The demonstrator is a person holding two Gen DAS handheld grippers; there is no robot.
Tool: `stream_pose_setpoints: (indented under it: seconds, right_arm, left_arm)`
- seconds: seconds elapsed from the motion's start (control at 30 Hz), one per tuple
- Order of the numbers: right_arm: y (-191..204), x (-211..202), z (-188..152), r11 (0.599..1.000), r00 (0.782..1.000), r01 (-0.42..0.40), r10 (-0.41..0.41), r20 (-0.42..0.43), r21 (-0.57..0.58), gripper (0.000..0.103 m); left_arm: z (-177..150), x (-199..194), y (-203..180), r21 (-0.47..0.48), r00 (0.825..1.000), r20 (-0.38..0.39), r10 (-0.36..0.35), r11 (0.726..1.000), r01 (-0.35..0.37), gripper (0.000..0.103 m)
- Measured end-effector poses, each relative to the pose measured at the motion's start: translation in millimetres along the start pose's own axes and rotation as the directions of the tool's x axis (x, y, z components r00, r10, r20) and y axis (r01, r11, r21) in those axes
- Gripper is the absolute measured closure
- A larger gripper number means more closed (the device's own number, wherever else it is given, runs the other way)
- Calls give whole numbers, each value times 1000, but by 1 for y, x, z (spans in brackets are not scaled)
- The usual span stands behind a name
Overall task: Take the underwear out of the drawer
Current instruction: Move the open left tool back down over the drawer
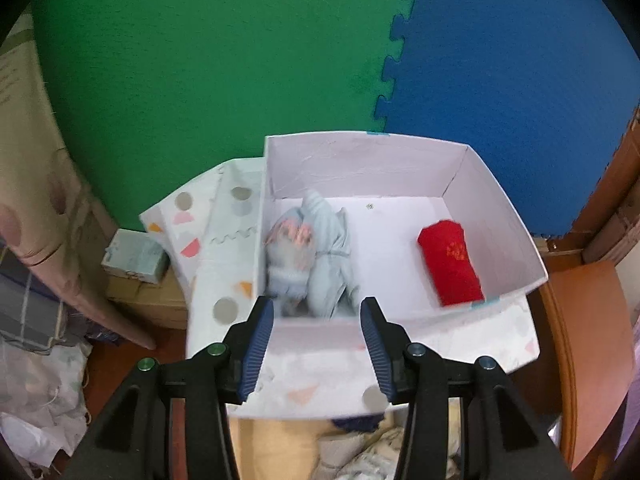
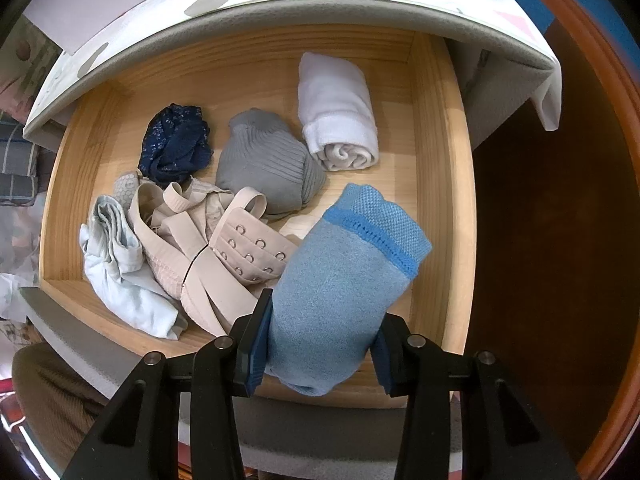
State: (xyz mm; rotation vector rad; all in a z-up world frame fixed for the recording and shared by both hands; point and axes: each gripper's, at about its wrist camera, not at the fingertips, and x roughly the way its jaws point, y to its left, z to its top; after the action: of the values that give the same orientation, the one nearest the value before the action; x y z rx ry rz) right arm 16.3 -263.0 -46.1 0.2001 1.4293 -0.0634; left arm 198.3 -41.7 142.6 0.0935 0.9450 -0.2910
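Two garments already lie in the white box (image 1: 360,168): a pale blue bundle (image 1: 308,256) and a red roll (image 1: 450,266). The left gripper (image 1: 316,312) hangs over it, jaws apart and empty. The right gripper (image 2: 320,320) clamps a blue rolled pair (image 2: 344,280) above the wooden drawer (image 2: 440,160), long axis pointing away up-right. Five or so pieces remain.

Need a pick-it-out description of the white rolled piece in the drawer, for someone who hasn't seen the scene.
Look in the open wooden drawer, at its far right corner. The white roll lies there beside the grey ribbed bundle. It is the only pure white piece and the only one tightly rolled, its spiral end facing the camera.
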Motion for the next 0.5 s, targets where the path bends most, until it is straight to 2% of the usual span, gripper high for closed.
stream_pose_setpoints:
  seconds: [0.17, 0.33, 0.5]
  right_arm:
    - [2, 0, 0, 1000, 1000, 11, -11, 7, -3, 63]
    - [2, -1, -1, 1000, 1000, 8, -8, 15, 3, 63]
    - [2, 0, -2, 1000, 1000, 15, -15, 12, 7, 63]
  left_arm:
    - [-42, -21, 13, -7, 1000, 12, 27, 1000, -27, 56]
    - [-93, -28, 22, -3, 996, 14, 88, 996, -88, 55]
    - [-146, -8, 27, -14, 989, -52, 135, 991, -136, 53]
